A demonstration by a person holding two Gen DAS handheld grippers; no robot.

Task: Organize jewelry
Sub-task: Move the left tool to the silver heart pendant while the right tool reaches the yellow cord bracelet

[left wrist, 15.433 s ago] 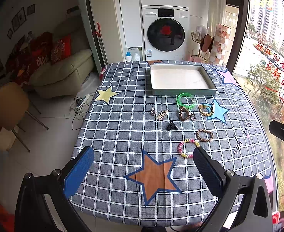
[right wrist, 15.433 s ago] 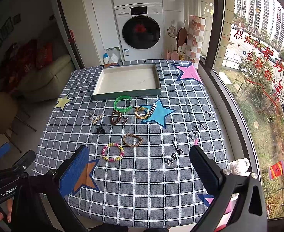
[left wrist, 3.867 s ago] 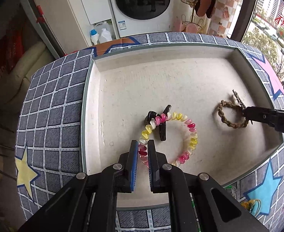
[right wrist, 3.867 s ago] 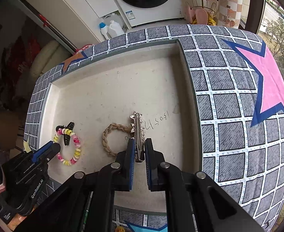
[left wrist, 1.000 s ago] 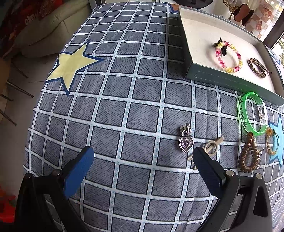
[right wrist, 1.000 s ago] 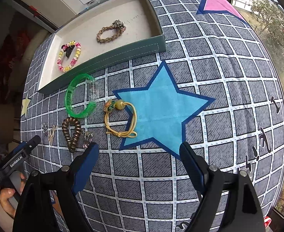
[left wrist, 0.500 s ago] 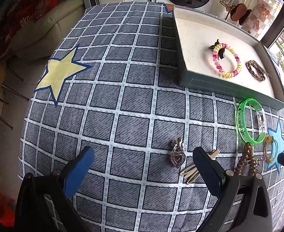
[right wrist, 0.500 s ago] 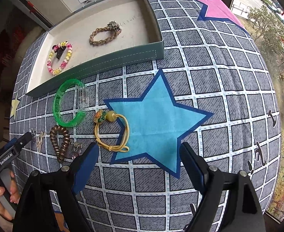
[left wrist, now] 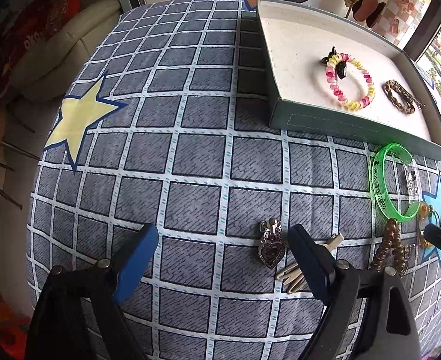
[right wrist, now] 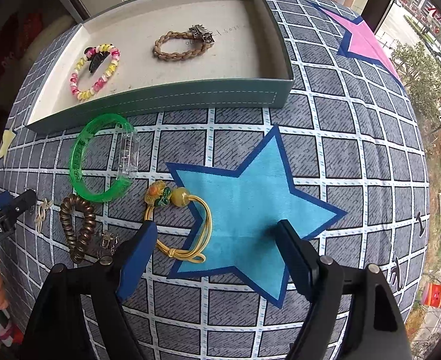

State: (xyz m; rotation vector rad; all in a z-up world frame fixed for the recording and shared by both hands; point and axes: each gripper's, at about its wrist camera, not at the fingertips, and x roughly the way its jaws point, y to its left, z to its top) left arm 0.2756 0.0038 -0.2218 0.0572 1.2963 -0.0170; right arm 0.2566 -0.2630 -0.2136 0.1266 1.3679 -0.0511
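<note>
The left gripper (left wrist: 220, 258) hung wide above the worktop (left wrist: 190, 162), a heart pendant (left wrist: 270, 250) between its fingers, untouched. The right gripper (right wrist: 217, 249) was closing, its jaws spread around the yellow hair tie (right wrist: 187, 225) without pressing it. The tray (right wrist: 190, 96), farther off, held a beaded bracelet (right wrist: 96, 70) and a braided one (right wrist: 180, 46).

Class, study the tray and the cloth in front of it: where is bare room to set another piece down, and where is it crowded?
Free: the tray floor right of the braided bracelet, and the cloth around the yellow star. Crowded: the strip before the tray, from the green bangle to the yellow hair tie.
</note>
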